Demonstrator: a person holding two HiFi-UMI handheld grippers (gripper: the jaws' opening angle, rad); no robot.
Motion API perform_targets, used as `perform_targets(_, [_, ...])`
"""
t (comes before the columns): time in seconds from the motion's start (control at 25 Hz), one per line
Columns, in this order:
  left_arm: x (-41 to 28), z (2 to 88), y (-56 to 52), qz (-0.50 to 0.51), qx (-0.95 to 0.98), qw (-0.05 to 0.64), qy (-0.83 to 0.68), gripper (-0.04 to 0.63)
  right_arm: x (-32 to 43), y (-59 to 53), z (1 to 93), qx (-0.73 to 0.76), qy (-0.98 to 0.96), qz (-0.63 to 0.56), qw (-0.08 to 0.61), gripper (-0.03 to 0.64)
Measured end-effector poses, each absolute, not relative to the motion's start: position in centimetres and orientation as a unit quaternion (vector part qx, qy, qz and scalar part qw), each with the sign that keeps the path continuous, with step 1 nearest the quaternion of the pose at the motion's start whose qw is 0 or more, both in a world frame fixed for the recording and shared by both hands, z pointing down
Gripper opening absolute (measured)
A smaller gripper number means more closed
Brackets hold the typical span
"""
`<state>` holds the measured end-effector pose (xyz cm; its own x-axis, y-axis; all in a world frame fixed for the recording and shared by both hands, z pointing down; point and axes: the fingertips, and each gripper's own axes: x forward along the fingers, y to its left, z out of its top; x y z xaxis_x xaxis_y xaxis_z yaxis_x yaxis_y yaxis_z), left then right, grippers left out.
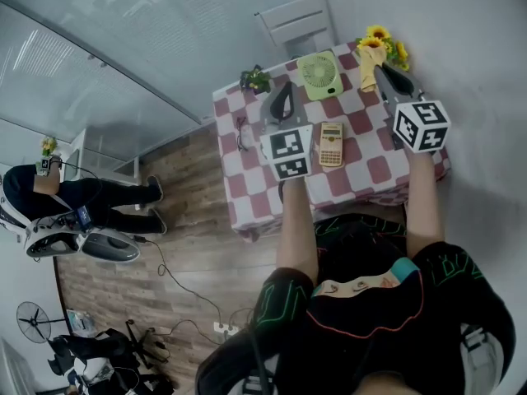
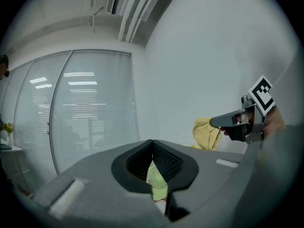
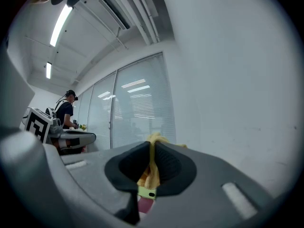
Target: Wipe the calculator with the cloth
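Observation:
The beige calculator [image 1: 331, 144] lies flat on the checkered tablecloth [image 1: 247, 196], between my two grippers. My right gripper [image 1: 385, 71] is raised over the table's far right and is shut on the yellow cloth [image 1: 368, 71], which hangs down from it. In the right gripper view the cloth [image 3: 151, 174] is pinched between the closed jaws of the right gripper [image 3: 152, 148]. The left gripper view also shows the cloth [image 2: 207, 133] dangling. My left gripper [image 1: 283, 93] hovers left of the calculator; its jaws [image 2: 152, 144] meet with nothing between them.
A green desk fan [image 1: 319, 74] stands at the back middle, with sunflowers [image 1: 387, 44] behind the cloth. A small plant [image 1: 256, 79] and glasses [image 1: 241, 132] lie at the left. A chair [image 1: 296, 21] is beyond the table. A person [image 1: 49, 192] stands far left.

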<state>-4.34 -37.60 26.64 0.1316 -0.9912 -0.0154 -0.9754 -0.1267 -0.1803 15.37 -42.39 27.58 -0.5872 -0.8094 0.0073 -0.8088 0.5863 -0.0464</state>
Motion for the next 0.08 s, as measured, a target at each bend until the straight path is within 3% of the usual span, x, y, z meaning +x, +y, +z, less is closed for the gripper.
perform_targets(0.08, [-4.26, 27.07, -37.92, -0.052, -0.749, 0.068, 0.657, 0.011, 15.72, -42.65, 27.68, -0.455, 0.89, -0.022, 0.008, 0.032])
